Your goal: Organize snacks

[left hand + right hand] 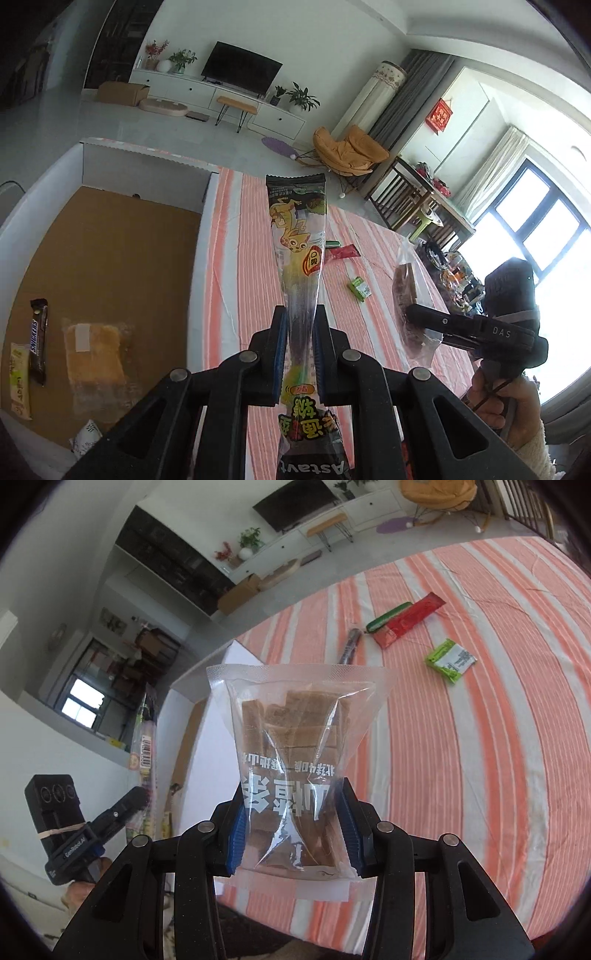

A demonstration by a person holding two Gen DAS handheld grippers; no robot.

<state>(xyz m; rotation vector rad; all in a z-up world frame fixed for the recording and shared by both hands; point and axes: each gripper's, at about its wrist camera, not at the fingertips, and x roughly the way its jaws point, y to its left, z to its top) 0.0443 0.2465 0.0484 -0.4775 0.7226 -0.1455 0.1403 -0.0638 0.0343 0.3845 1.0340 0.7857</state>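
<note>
Now, left gripper (298, 350): clenched hard on the long printed snack sleeve (298, 236), pinched thin at mid-length, upper end standing free above the striped tablecloth (236, 280).
Right gripper (293, 834): clamped on the clear bag of brown slabs (291, 738), pads biting both side edges, bag lifted off the cloth.
Destination, likely: open cardboard box (110, 243) at the left edge of the table, white flaps (144, 166) raised around it.
Already inside box: Snickers bar (38, 339), yellow cake pack (94, 354), pale packet (18, 373) along the near-left side.
Left to gather: red sachet (408, 618) touching a green stick (388, 617), a dark stick (351, 646) just beside them, green-and-white packet (450, 660) apart, all toward the far middle of the cloth.
Risk, sleeve: slick film squeezed to a narrow waist; could slide through the pads or swing on a quick turn.
Risk, bag: held only by the side seams; heavy slabs could sag the film and slip out downward, or crack under the squeeze.
Risk, flaps: tall sleeve end or the bag's lower seal could catch a raised flap when crossing the box rim.
Risk, both tools: near each other over the table; converging on one opening could knock them together.
Open room: box floor bare across its centre and far side; cloth bare between box and loose snacks.
</note>
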